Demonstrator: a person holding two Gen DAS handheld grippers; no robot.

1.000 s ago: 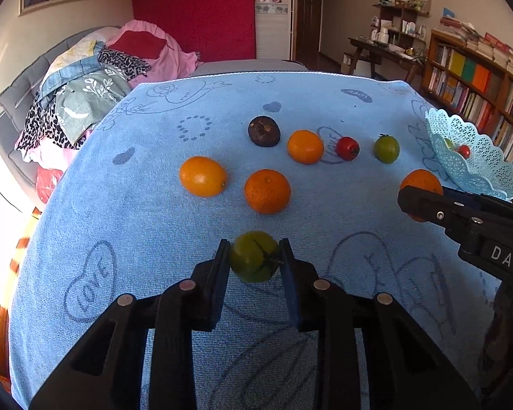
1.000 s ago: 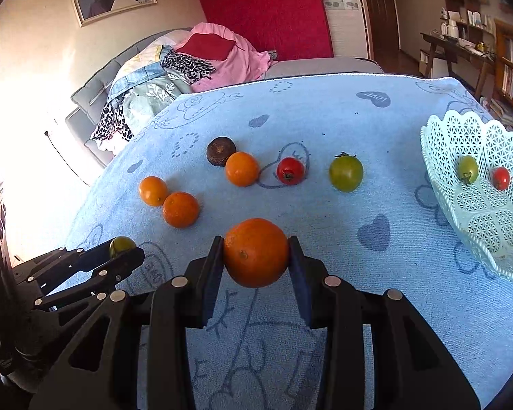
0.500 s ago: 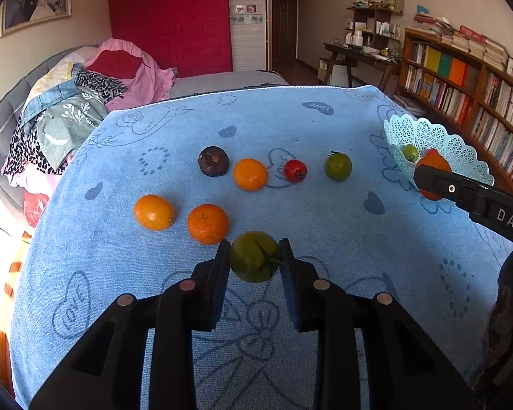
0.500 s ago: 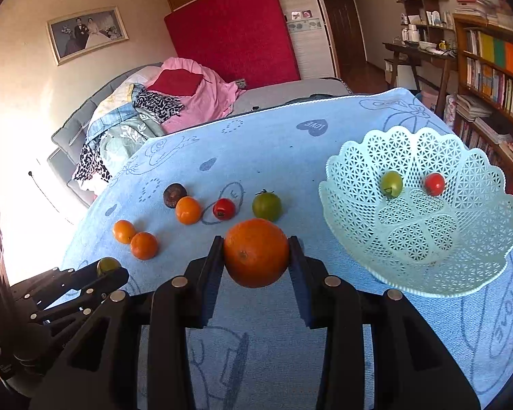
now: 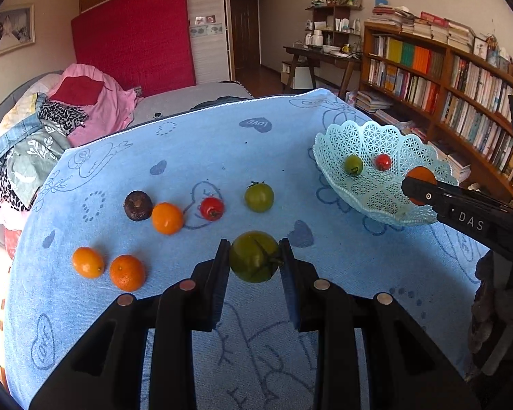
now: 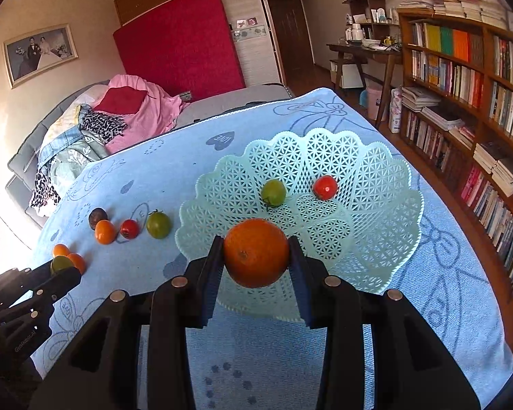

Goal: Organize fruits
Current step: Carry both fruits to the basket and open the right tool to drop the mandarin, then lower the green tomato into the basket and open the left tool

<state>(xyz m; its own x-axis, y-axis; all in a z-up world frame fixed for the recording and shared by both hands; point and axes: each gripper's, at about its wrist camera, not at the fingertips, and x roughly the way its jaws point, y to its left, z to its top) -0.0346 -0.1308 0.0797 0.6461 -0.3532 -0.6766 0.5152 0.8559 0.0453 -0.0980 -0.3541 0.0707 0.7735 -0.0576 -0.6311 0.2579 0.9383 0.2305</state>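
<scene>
Both tongs [image 5: 254,258] [image 6: 255,254] loaded; orange [image 5: 419,184] half-hidden.

A round orange fruit [image 6: 255,253] with a dimpled skin sits clamped above the near rim of a pale mint lattice plastic basket [image 6: 376,249], which stands at the right. Inside the basket lie a small green tomato [image 6: 273,192] and, to its right, a small red tomato [image 6: 325,187]. A larger green tomato [image 5: 254,256], stem to the right, is held above the blue cloth. Further left lie a green tomato [image 5: 259,197], a red tomato [image 5: 211,208], an orange [image 5: 167,218] touching a dark brown round fruit [image 5: 137,205], and two oranges [image 5: 107,270] nearest the left edge.
</scene>
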